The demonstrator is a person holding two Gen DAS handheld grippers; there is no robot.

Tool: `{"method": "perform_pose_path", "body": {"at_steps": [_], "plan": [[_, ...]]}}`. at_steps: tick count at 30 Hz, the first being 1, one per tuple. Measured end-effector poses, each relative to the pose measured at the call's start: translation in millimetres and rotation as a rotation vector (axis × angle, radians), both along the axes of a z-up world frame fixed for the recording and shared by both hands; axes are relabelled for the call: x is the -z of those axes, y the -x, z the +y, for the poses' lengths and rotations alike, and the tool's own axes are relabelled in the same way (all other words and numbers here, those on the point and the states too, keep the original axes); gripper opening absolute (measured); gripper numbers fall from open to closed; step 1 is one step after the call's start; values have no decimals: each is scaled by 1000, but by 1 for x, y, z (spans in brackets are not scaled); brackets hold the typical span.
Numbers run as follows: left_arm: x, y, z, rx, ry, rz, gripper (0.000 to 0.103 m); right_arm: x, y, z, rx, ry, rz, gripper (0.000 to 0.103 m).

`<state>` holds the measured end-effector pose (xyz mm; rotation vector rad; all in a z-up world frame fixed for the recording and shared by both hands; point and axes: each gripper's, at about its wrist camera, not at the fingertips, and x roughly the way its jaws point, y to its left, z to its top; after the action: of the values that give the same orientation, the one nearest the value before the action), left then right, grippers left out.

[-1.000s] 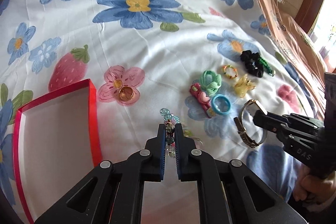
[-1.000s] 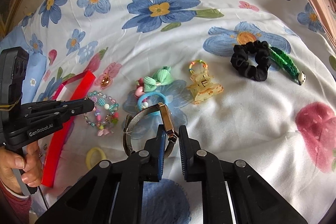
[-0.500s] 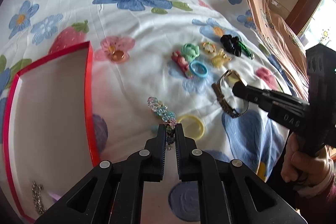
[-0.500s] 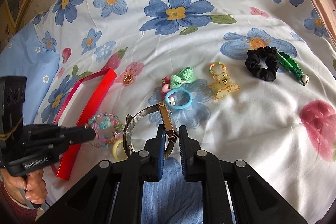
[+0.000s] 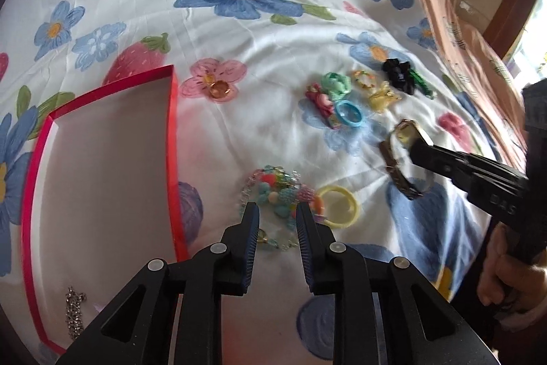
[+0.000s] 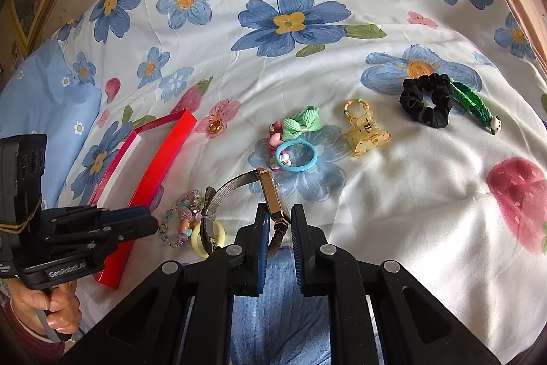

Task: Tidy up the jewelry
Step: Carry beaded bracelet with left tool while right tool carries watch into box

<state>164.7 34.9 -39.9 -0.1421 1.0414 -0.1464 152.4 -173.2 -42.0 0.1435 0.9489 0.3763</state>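
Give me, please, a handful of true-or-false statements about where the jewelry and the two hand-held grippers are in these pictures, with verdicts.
1. The right hand-held gripper is shut on the watch. True.
2. The beaded bracelet lies inside the red box. False: it lies on the bedsheet beside the box, next to the yellow ring.
3. The left hand-held gripper clamps the beaded bracelet. False: its jaws have just been opening and stand apart over it.
4. A silver chain lies in the red box. True.
5. The black scrunchie touches the blue hair tie. False: they lie well apart.
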Motion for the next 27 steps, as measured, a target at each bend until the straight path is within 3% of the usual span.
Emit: {"method": "perform_pose_path", "body": {"at_steps": [6,8,9,10,13,27], "plan": [[29,-22,-11,-17,-94,106,22,1,0,-2,4,-6,2,12],[30,-22,-17,-1,-115,92,21,1,-1,-4,6,-9,5,12],[30,-23,-18,2,-119,89,15,1,-1,-4,7,-10,5,12],[28,-22,-18,2,-113,78,7,1,-1,-4,8,-12,6,12],[23,-20,-10,0,-28,54,7,1,-1,-4,9,-13,7,12],[-69,36,22,-14,98,-213,6,-21,6,9,-24,-25,-42,12]]}}
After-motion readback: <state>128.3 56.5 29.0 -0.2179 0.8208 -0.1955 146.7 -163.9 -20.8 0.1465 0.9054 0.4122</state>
